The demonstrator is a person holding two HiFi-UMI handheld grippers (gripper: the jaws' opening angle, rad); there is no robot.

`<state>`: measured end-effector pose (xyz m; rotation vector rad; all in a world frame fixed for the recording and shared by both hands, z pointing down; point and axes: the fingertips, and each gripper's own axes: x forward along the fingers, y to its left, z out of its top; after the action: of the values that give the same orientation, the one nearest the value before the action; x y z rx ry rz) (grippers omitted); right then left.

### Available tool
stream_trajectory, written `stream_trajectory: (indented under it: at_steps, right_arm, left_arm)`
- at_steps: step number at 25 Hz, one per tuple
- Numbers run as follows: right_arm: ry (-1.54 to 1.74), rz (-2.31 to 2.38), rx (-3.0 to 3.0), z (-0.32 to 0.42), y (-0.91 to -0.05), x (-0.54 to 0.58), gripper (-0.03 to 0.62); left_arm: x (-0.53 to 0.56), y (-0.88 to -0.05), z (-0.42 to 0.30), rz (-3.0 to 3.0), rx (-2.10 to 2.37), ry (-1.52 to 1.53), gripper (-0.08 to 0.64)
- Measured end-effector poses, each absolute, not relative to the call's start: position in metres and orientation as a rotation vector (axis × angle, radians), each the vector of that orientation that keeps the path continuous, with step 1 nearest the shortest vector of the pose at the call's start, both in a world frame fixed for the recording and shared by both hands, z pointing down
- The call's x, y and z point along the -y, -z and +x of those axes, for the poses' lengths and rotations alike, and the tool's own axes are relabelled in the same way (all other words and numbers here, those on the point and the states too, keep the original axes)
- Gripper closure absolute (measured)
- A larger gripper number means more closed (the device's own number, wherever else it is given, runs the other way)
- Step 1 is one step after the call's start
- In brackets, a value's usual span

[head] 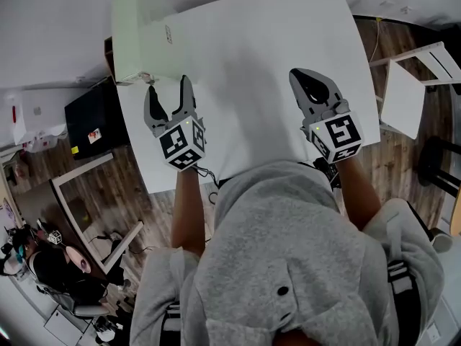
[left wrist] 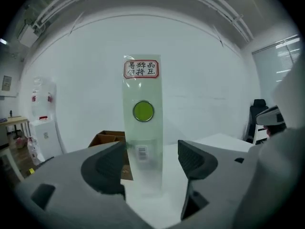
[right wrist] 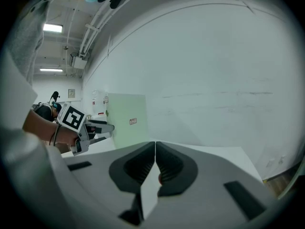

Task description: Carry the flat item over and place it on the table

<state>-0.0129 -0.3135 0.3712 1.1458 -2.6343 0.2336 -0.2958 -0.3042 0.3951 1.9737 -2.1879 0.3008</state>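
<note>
The flat item is a pale green panel standing on edge at the far left corner of the white table. In the left gripper view the flat item shows edge-on, with a red-framed label and a round green sticker. My left gripper is open just short of it, and the panel's lower edge lies beyond the gap between the jaws of the left gripper. My right gripper is shut and empty over the table's right half. From the right gripper, the panel and left gripper appear at left.
A white wall rises behind the table. An open cardboard box sits behind the panel. A black case and a wooden frame lie on the floor at left. A white stool stands to the right.
</note>
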Motion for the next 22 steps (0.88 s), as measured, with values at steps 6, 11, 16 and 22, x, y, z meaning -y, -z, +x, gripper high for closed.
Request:
stream_trajectory:
  at_steps: [6, 11, 16, 22]
  right_arm:
    - [-0.192, 1.176, 2.653, 0.005, -0.359, 0.302, 0.565]
    - [-0.150, 1.201, 2.672, 0.025, -0.344, 0.289, 0.565]
    - [-0.132, 1.211, 2.677, 0.044, -0.338, 0.268, 0.565]
    - [-0.135, 1.229, 2.673, 0.069, -0.339, 0.251, 0.565]
  left_arm:
    - [0.282, -0.386, -0.290, 1.962, 2.198, -0.316, 0.225]
    - [0.259, -0.376, -0.273, 1.971, 2.202, -0.312, 0.225]
    - [0.232, -0.364, -0.249, 1.989, 2.191, -0.289, 0.225]
    - [0.210, -0.356, -0.221, 2.017, 2.170, -0.305, 0.227]
